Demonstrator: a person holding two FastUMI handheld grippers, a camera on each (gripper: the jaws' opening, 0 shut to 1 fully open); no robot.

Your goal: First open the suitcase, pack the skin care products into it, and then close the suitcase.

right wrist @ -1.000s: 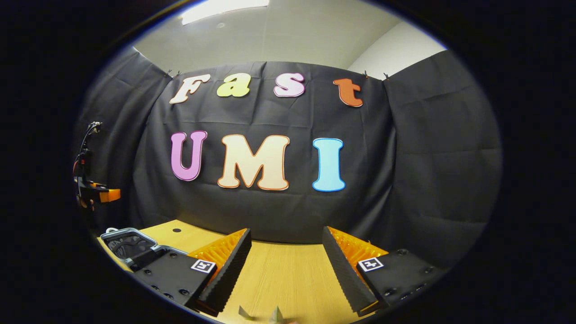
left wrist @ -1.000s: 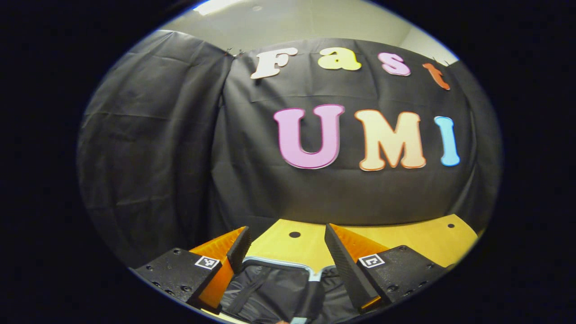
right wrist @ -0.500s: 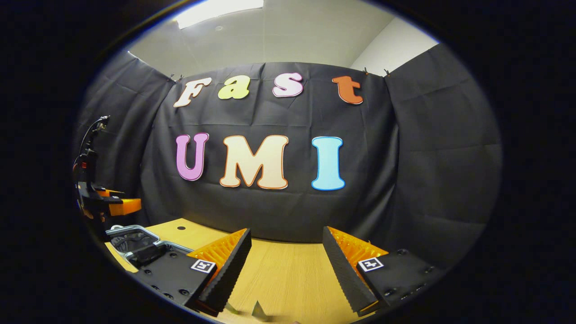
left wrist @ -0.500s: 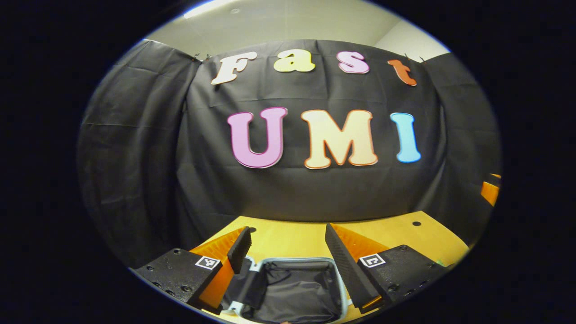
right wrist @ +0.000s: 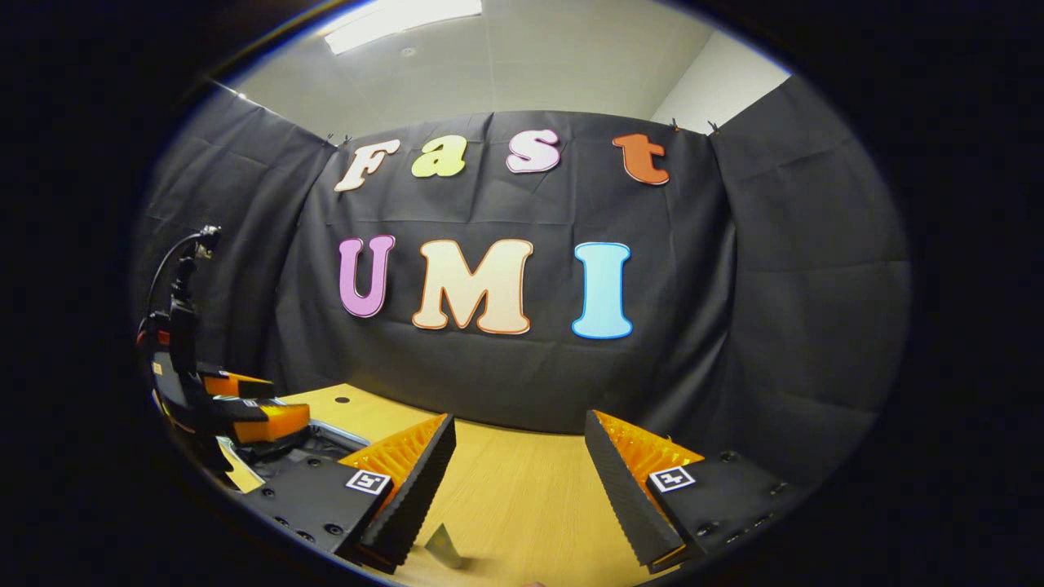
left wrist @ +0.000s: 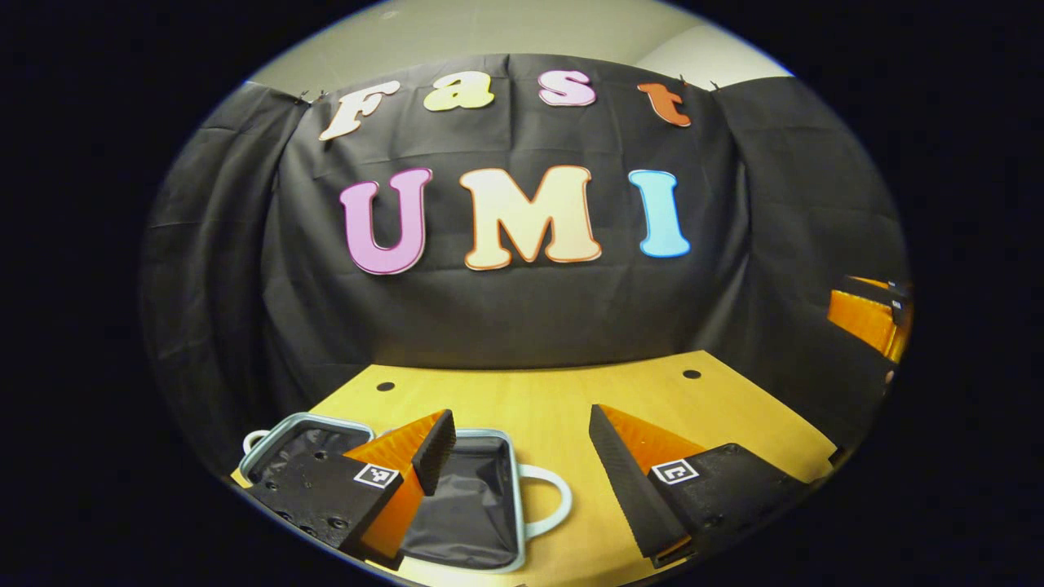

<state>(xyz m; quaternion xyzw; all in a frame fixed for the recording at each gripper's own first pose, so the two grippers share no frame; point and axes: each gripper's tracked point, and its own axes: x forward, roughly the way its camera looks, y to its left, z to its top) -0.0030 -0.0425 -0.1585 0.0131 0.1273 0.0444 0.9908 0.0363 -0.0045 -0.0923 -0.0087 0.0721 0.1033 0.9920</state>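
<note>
1. Left gripper (left wrist: 522, 444) is held above the wooden table (left wrist: 563, 403), jaws spread wide, nothing between the fingers; it is released
2. Suitcase (left wrist: 477, 505) lies open on the table at the lower left of the left gripper view, dark fabric lining showing inside a pale rim
3. Its two halves sit side by side; the left half (left wrist: 281, 440) is partly hidden behind the left gripper's left finger (left wrist: 432, 444)
4. A pale loop handle (left wrist: 548, 497) sticks out from the right side of the suitcase, resting on the table
5. Left gripper's left finger overlaps the suitcase in the picture; cannot tell if it touches it
6. Right gripper (right wrist: 518, 465) is also over the table, jaws apart, holding nothing
7. In the right gripper view the left gripper (right wrist: 257, 408) shows at the far left edge, over the open suitcase (right wrist: 326, 436), with a cable running up from its body
8. A small pale pointed object (right wrist: 444, 546) sits on the table low between the right gripper's fingers; too small to identify
9. In the left gripper view part of the right gripper (left wrist: 869, 314) shows at the far right edge, well apart from the suitcase
</note>
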